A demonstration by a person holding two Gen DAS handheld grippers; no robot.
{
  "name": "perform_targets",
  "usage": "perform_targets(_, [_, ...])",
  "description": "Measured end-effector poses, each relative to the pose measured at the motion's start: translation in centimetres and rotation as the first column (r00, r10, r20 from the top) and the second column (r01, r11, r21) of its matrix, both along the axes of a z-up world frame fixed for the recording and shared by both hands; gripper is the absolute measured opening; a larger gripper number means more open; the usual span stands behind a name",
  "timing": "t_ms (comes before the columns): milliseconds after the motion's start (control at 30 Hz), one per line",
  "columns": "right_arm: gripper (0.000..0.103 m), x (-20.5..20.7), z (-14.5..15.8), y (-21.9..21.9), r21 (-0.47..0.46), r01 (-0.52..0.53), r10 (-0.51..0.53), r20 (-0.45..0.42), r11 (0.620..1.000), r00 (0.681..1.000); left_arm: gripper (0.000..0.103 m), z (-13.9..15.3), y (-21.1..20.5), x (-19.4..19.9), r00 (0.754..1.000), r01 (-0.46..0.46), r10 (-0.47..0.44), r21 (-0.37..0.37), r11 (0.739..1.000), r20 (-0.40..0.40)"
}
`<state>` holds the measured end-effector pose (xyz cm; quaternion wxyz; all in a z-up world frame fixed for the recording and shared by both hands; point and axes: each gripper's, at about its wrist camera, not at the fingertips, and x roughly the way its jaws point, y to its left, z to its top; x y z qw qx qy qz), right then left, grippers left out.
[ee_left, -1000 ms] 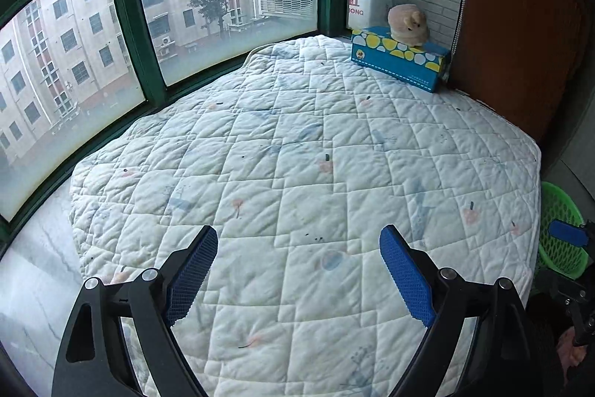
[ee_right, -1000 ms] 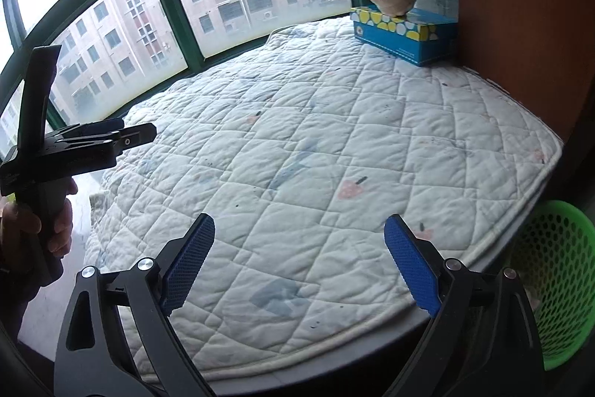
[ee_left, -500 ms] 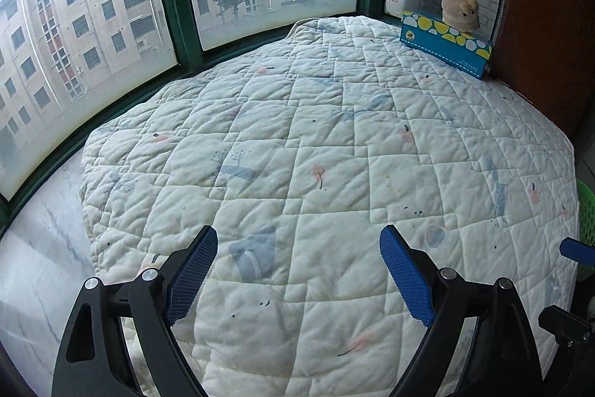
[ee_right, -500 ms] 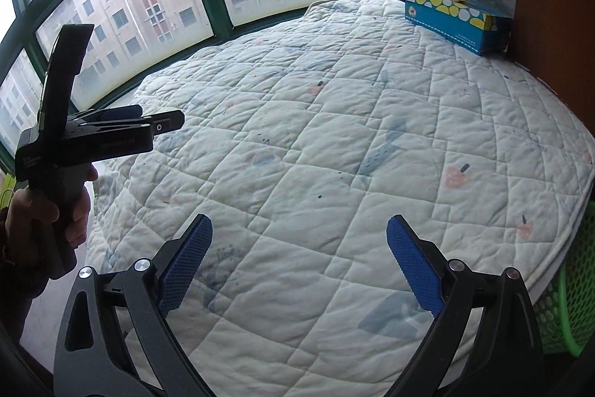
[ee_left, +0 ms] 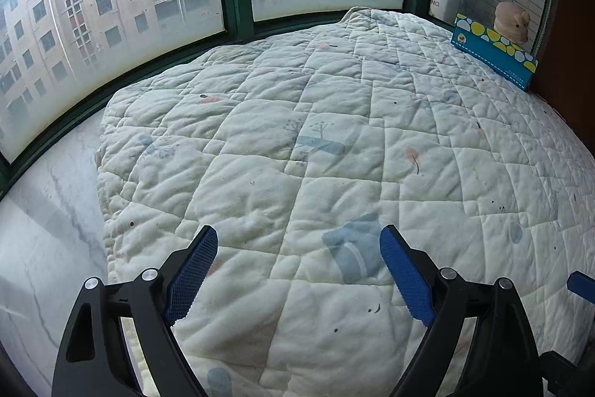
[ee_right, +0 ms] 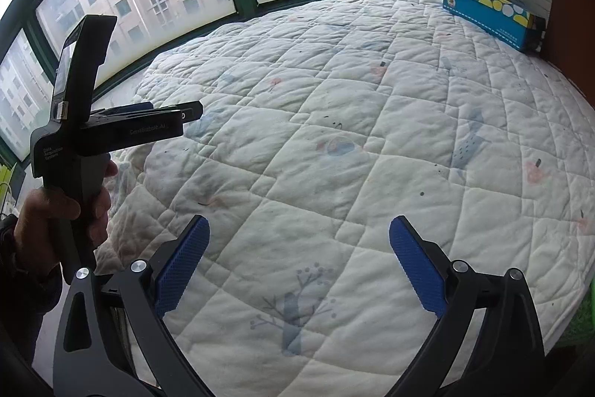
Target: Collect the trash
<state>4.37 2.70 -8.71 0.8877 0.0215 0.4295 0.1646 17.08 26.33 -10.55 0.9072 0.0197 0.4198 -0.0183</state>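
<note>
No trash shows plainly in either view: the quilt (ee_left: 334, 151) carries only small dark specks and printed motifs, too small to tell apart as litter. The one loose group of things is at the far right corner of the bed, where a blue box (ee_left: 494, 53) lies against the wall with a plush toy (ee_left: 511, 23) on top; neither looks like rubbish.

The left gripper (ee_left: 297, 270) hovers over the near left part of the quilt, jaws wide and holding nothing. The right gripper (ee_right: 297, 263) hovers over the near edge of the bed, jaws equally wide and empty. In the right view the left gripper's body and the left hand (ee_right: 63, 211) on its handle stand above the quilt's left edge. A sliver of something green (ee_right: 584, 315) shows past the bed's near right corner; it may be a bin, but I cannot tell.

The step in hand appears to be searching. The next move calls for finding an actual piece of trash, perhaps off the bed, then lowering one open gripper around it.
</note>
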Motion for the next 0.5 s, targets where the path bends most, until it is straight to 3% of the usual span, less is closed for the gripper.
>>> perform_targets(500, [0.098,1.4,-2.1,3.0,-0.004,0.066,-0.066,-0.036,0.998,0.997,0.087,-1.7,2.3,0.6,0.999,-0.034,0.032,-0.055,0.998,-0.028])
